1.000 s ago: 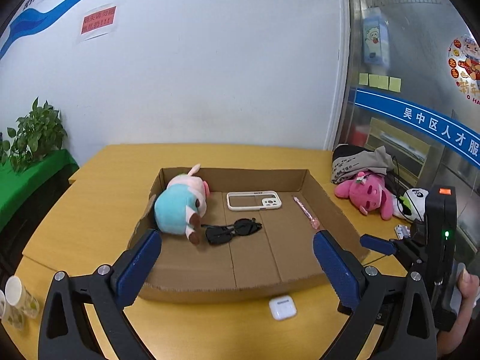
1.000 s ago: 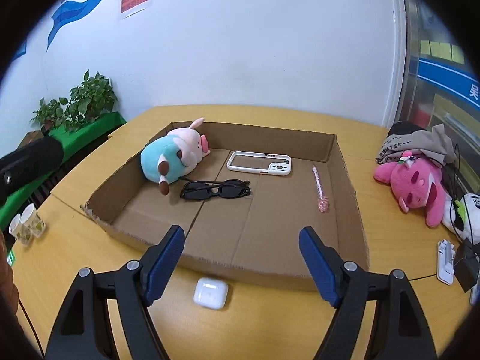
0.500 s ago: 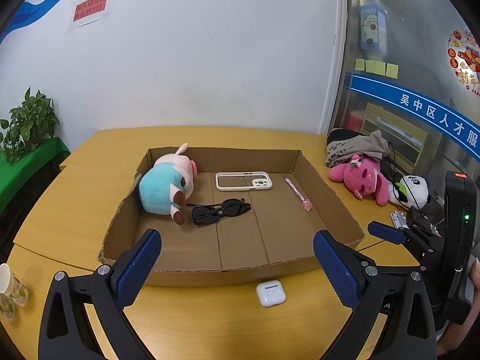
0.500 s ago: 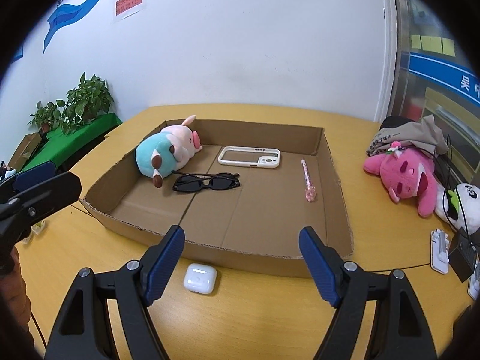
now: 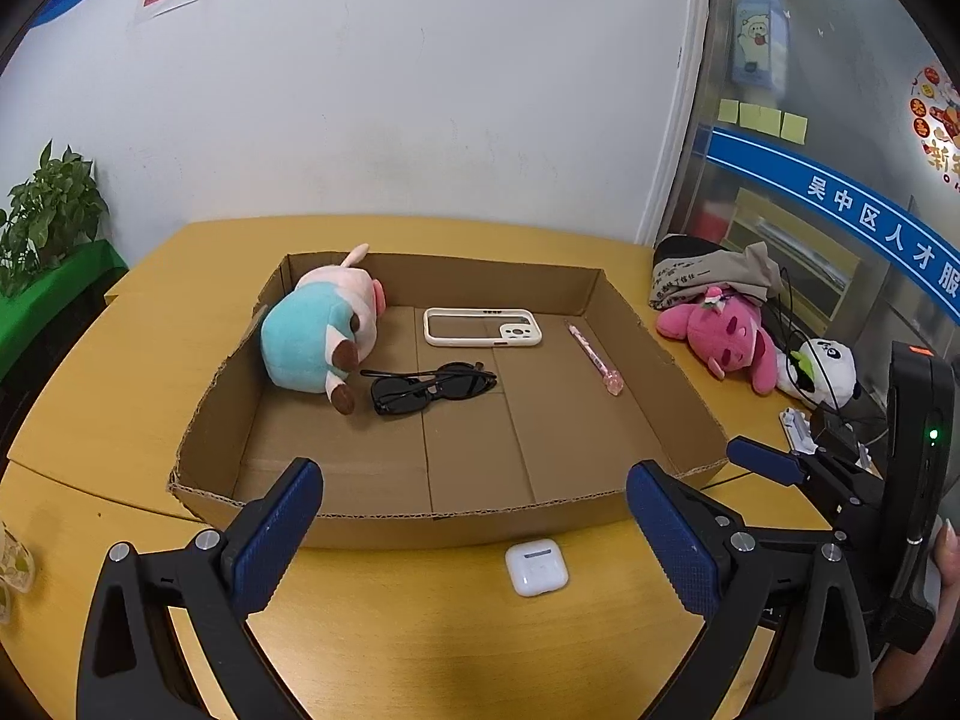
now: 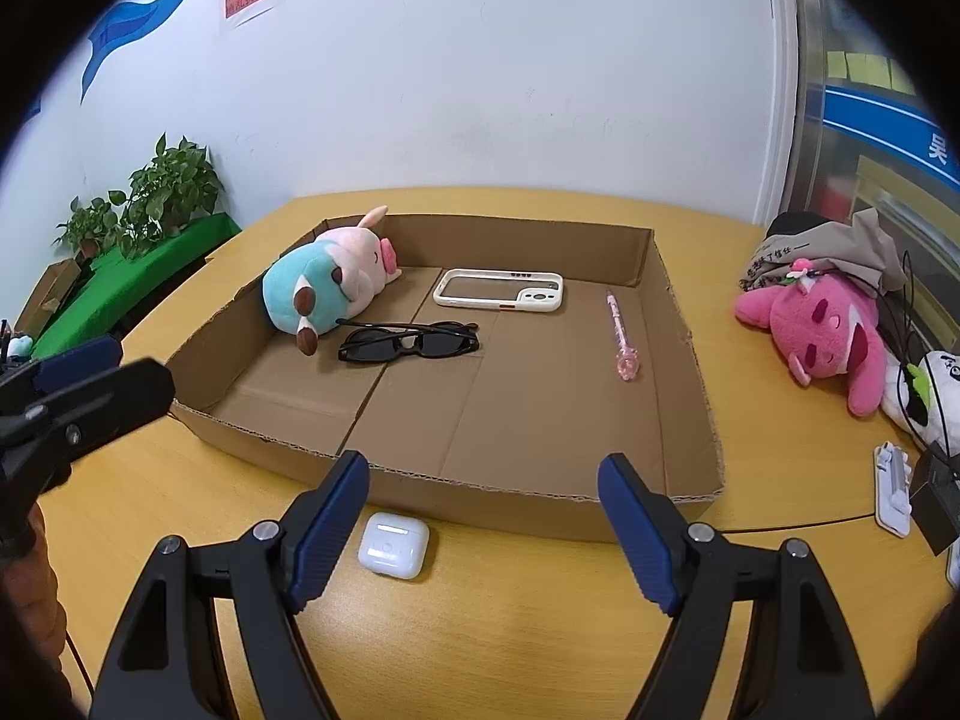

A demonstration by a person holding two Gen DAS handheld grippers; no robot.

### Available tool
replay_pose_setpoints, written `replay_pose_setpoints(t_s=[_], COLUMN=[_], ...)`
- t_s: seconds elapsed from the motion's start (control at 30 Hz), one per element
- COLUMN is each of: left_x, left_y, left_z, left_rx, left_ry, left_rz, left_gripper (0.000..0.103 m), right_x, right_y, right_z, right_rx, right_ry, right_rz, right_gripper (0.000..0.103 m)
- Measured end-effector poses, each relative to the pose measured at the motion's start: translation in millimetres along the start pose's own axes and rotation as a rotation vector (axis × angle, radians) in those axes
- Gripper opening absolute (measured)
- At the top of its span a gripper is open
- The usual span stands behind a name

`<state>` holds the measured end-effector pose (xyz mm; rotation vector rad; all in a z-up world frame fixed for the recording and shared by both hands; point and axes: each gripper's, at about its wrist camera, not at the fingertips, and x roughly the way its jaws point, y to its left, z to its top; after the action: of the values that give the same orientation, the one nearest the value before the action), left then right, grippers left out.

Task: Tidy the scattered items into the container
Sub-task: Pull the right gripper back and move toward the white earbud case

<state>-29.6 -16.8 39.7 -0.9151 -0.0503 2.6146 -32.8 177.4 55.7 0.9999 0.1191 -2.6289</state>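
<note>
Taking the shallow cardboard box (image 5: 432,516) on the yellow table (image 5: 420,630) as the landmark, the tidying looks nearly finished. Inside its left end lies a teal-and-pink plush pig (image 5: 318,336), leaning against the left wall. Just to the right of the pig, folded black sunglasses (image 5: 429,387) rest on the box floor, and beyond them, nearer the far wall, sits a cream phone case (image 5: 483,327). Further right, close to the right wall, a pink pen (image 5: 594,354) lies lengthwise.

One scattered item remains outside: a white earbud case (image 5: 536,567), on the table just in front of the box's near wall, roughly at the middle of its length. The step in hand appears to be the pickup of this case.

The left gripper (image 5: 474,546) hovers low over the table before the near wall, its blue jaws spread wide and empty, the earbud case lying between and slightly ahead of them. The right gripper (image 6: 483,525) is also spread and holds nothing; in its view the earbud case (image 6: 393,543) sits just beside its left fingertip, off-centre.

The next move likely calls for one gripper to centre on the case, descend until the pads flank its smooth rounded sides, close gently, then lift it over the low wall. Off to the right of the box, a pink plush (image 5: 729,342) and a panda toy (image 5: 825,372) sit among cables; whether they belong to the task cannot be told.
</note>
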Motion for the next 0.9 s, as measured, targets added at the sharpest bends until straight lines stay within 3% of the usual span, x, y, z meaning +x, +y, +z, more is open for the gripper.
replay_pose_setpoints(t_s=[0.67,0.83,0.9], left_x=[11,18,26], left_y=[9,14,20], left_z=[-6,-13,-19], left_rx=[-0.026,-0.035,-0.073], left_ry=[0.037,0.085,0.142], left_rz=[-0.022,-0.040,-0.085], left_gripper=[0.103,0.103,0.103], right_x=[11,33,47], right_y=[0,0,1], right_z=[-7,-27,-40], right_rx=[-0.007,-0.010,0.001], right_ry=[0.012,0.084,0.130], right_rz=[0.024,0.076,0.095], right_gripper=[0.079,0.079,0.079])
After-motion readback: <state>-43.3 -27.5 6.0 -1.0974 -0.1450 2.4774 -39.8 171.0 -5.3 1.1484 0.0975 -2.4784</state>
